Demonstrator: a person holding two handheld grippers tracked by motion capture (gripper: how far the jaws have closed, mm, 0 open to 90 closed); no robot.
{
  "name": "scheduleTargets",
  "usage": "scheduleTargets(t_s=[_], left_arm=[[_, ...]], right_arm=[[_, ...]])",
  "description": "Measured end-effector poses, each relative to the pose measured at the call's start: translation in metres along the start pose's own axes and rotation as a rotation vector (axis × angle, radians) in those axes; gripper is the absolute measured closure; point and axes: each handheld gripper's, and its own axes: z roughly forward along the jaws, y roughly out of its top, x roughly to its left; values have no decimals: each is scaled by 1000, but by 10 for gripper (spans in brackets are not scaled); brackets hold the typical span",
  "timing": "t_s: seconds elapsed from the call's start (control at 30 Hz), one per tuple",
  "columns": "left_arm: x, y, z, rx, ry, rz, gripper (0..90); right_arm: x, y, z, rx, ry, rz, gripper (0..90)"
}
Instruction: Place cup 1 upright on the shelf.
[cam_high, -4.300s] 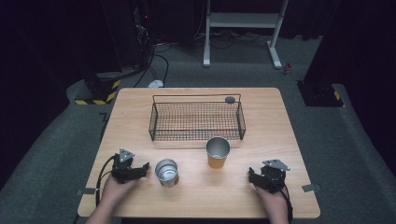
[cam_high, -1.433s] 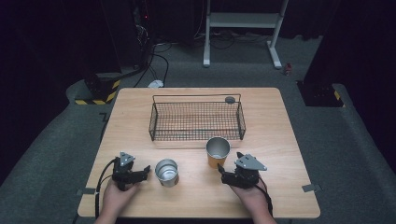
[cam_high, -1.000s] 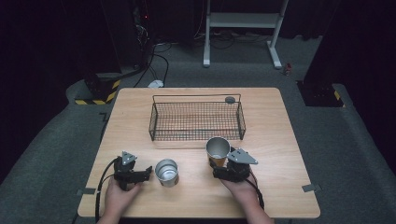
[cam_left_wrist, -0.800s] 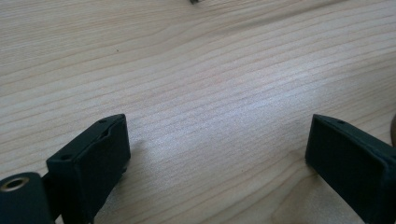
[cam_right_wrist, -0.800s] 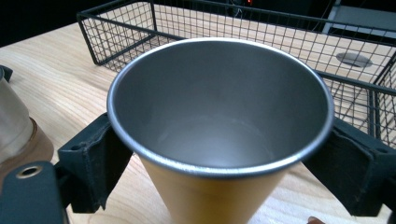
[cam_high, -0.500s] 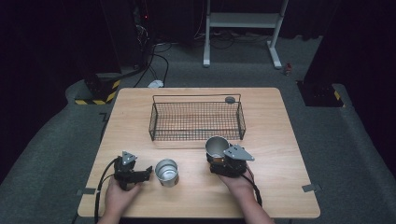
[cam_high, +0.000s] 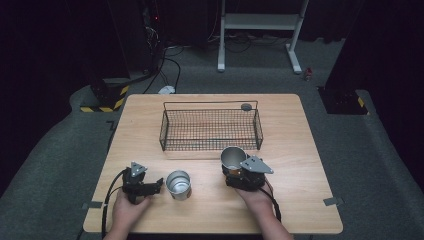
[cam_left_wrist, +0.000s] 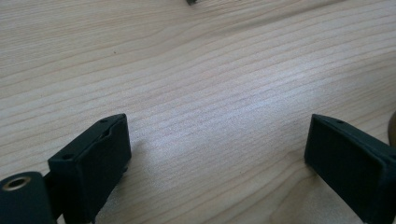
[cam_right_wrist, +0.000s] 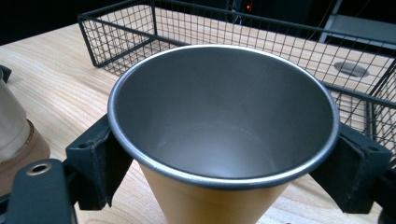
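Matt steel-lined orange cup (cam_right_wrist: 219, 140), black wire basket (cam_high: 210, 129), pale grained wooden table (cam_high: 300, 150)

My left hand-held gripper (cam_high: 159, 185) is a compact black block with a small grey three-cornered plate on top, and a black cable loops out of it and trails back along my forearm. My right hand-held gripper (cam_high: 234, 169) is built the same, black all over, with a larger-looking grey three-cornered plate on top and a black cable curving off behind my hand. My forearms are bare, with no sleeves showing. Up close, each gripper has two thick matte black rectangular fingers (cam_left_wrist: 95, 163) with squared edges and small round holes near the corners. A black rounded lug with a brass-coloured screw hole sits at the lower left in both gripper views.
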Motion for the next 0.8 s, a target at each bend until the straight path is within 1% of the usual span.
scheduleTargets(t_s=[0.17,0.4,0.57,0.63,0.8], left_arm=[[0,0,0,0,0,0,73],[0,0,0,0,0,0,74],[0,0,0,5,1,6,74],[0,0,0,4,0,1,74],[0,0,0,4,1,2,74]], right_arm=[[-2,2,-7,-18,-8,0,137],[-6,3,-13,-33,-21,17,136],[-11,8,-21,-43,-39,10,136],[-12,12,-25,-53,-47,9,137],[-11,23,-31,-66,-65,3,137]])
